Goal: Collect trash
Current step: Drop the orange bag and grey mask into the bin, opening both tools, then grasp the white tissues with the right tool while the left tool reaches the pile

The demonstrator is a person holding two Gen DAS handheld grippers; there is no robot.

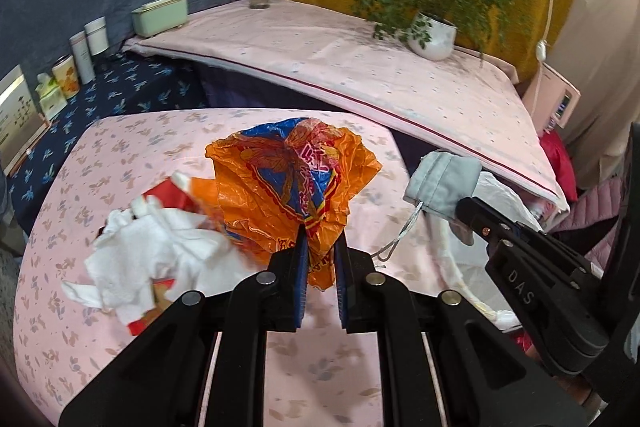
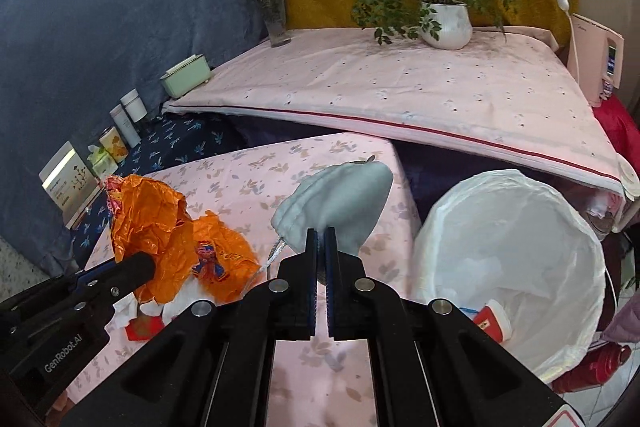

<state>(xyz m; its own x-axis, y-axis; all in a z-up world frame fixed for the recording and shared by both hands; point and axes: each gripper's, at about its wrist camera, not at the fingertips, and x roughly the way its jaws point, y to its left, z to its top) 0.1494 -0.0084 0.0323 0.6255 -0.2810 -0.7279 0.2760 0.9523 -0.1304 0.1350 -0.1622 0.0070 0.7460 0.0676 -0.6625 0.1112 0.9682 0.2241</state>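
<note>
The left gripper [image 1: 322, 247] has its jaws clamped on a crinkled orange plastic bag [image 1: 292, 179], thin and glossy, printed with blue and red patterns; it stands up in a bunched fan above the jaws, clear of the worktop [image 1: 120, 155]. The right gripper [image 2: 321, 247] has its jaws shut tight on a pale grey cloth pouch [image 2: 340, 195], soft and matte, rounded like a small sack, with a cord [image 2: 276, 251] dangling from its gathered mouth (the pouch, too, hangs above the cloth).

Left on the worktop lies a heap of crumpled white tissue paper [image 1: 160, 247] with red scraps of packaging [image 1: 168, 193] among it, just beside the orange bag. Right of the worktop stands a round bin lined with a translucent white bag [image 2: 512, 227]; a red and white carton [image 2: 494, 319] lies inside.

The worktop wears a pink cloth with a faint flower print. Behind it is a higher ledge under pale pink fabric [image 2: 400, 87], bearing a potted fern in a white pot [image 2: 446, 23], a glass vase of pink flowers [image 2: 276, 15] and a mint-green box [image 2: 186, 79]. Blue and mustard drapes form the backdrop.
</note>
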